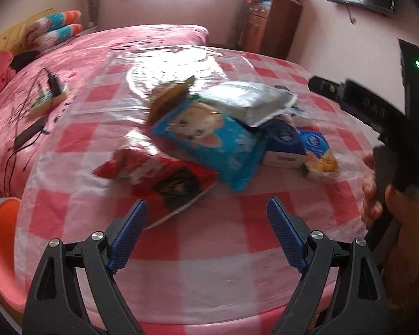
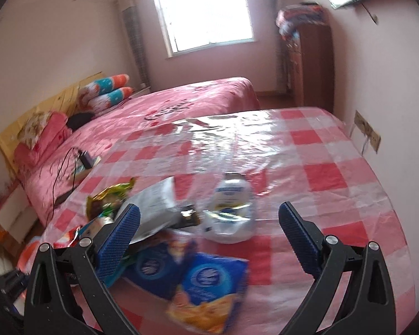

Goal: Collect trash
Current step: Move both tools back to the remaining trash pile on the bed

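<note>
The table (image 1: pixel 198 254) carries a red-and-white checked cloth under a clear plastic sheet that glares toward the far edge. Beyond that edge stands a bed (image 2: pixel 181 103) with a pink cover, pillows (image 2: pixel 109 90) at a wooden headboard and cables (image 1: pixel 28 111) lying on it; a window (image 2: pixel 206 14) is set in the back wall, and a brown cabinet (image 2: pixel 312 64) with folded bedding on top stands by the right-hand wall. An orange chair (image 1: pixel 2 240) sits at the table's near left edge. The trash lies heaped near the middle of the table: a red bag (image 1: pixel 159 173) nearest the near edge, a blue pack (image 1: pixel 212 142) overlapping it with its long axis running from far left to near right, a silver pouch (image 1: pixel 254 103) resting on top toward the right, a gold wrapper (image 1: pixel 170 97) tilted up at the far left, and blue boxes (image 2: pixel 181 276) on the heap's right side. A crushed clear bottle (image 2: pixel 231 209) lies just right of the pouch, cap pointing to the far edge. The left gripper (image 1: pixel 206 223) hovers over the near edge, jaws spread wide, empty. The right gripper (image 2: pixel 209 234) hangs over the boxes, jaws likewise wide apart, holding nothing.
</note>
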`<state>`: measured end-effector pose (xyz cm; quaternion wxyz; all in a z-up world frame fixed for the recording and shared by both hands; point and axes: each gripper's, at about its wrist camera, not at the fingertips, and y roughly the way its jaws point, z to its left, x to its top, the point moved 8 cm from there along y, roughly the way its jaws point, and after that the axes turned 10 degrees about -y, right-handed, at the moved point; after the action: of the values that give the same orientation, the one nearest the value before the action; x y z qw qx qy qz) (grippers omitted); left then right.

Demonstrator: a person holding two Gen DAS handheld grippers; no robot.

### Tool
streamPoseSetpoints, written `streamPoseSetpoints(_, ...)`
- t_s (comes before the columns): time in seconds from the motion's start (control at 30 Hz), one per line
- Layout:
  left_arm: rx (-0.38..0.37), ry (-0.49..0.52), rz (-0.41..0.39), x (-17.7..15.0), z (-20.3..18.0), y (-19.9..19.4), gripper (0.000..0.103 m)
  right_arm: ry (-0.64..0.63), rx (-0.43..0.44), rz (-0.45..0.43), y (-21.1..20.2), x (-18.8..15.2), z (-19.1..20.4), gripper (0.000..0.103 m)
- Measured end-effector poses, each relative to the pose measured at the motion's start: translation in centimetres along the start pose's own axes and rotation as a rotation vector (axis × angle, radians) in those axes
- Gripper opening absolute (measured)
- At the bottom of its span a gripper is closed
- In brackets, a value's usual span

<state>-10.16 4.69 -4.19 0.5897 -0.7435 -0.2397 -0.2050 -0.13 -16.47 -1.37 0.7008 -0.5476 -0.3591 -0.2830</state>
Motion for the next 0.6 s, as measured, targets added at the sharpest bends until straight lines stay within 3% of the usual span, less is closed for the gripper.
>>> streamPoseSetpoints(0.23,-0.063,0.055,0.024,0.1,-4.2,1.0,0.087,0.13,0.046,-0.009,0.0,0.4,-5.1,0.098)
streamPoseSetpoints(0.37,-0.065,0.06,0.023,1.0,-5.3,1.6,0.087,0.196,0.138,0.002,0.4,0.2,-5.9,0.098)
streamPoseSetpoints(0.6,-0.074,-0.109,0.019,3.8,-2.0,0.9,0.087,0.192,0.279,0.058,1.2,-0.1,-3.5,0.098)
